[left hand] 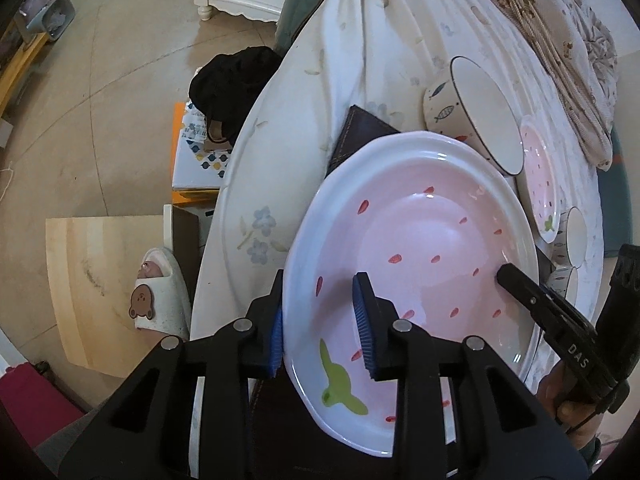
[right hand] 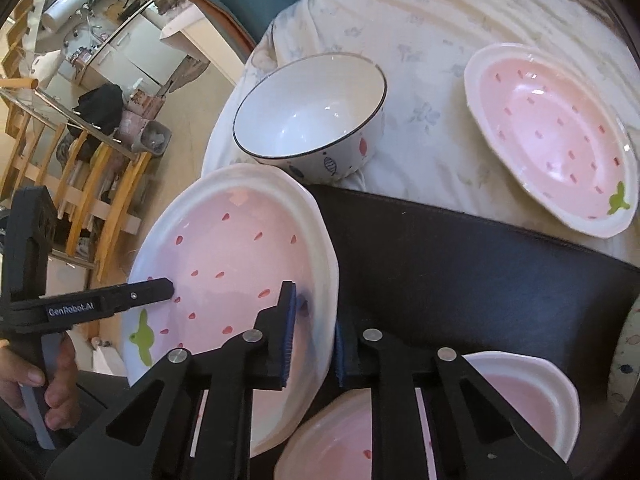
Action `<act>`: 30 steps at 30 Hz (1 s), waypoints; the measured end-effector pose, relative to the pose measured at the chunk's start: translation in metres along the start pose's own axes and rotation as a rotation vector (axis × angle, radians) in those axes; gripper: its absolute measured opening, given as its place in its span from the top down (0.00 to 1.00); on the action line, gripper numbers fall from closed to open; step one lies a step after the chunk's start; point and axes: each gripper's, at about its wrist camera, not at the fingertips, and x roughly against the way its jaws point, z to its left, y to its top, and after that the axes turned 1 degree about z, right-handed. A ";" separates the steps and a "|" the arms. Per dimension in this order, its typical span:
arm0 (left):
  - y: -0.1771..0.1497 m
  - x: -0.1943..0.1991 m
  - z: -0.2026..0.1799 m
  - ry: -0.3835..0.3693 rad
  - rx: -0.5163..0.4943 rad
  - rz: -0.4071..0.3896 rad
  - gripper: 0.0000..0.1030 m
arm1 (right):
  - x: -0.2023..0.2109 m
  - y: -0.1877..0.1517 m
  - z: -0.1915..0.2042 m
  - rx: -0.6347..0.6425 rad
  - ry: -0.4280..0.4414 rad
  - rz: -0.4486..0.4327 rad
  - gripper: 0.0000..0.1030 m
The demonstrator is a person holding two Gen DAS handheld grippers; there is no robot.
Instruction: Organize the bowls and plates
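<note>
A pink strawberry plate (left hand: 416, 240) with a white rim is held in the air between both grippers; it also shows in the right wrist view (right hand: 236, 264). My left gripper (left hand: 320, 320) is shut on its near rim. My right gripper (right hand: 314, 332) is shut on the opposite rim, and it shows in the left wrist view (left hand: 520, 284). A white fish-pattern bowl (right hand: 312, 120) stands behind the plate; it also shows in the left wrist view (left hand: 472, 108). A second strawberry plate (right hand: 552, 136) lies at the far right. A third (right hand: 520, 400) lies below my right gripper.
A round table with a white floral cloth (right hand: 420, 40) carries a dark mat (right hand: 480, 264). Small fish bowls (left hand: 572, 240) stand at the right edge. Off the table's left are the floor, a wooden board (left hand: 104, 280), a slippered foot (left hand: 160, 296) and boxes (left hand: 196, 160).
</note>
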 end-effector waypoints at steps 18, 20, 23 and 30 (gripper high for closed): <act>-0.019 0.010 -0.055 -0.061 -0.118 -0.014 0.74 | 0.062 -0.030 -0.023 -0.026 0.006 -0.087 0.83; -0.023 0.011 -0.064 -0.072 -0.136 -0.008 0.74 | 0.071 -0.037 -0.026 -0.035 0.005 -0.092 0.83; -0.029 0.011 -0.082 -0.078 -0.172 -0.007 0.74 | 0.083 -0.047 -0.036 -0.056 -0.007 -0.100 0.82; -0.039 0.002 -0.122 -0.041 -0.246 -0.003 0.74 | 0.097 -0.078 -0.063 -0.132 -0.049 -0.097 0.82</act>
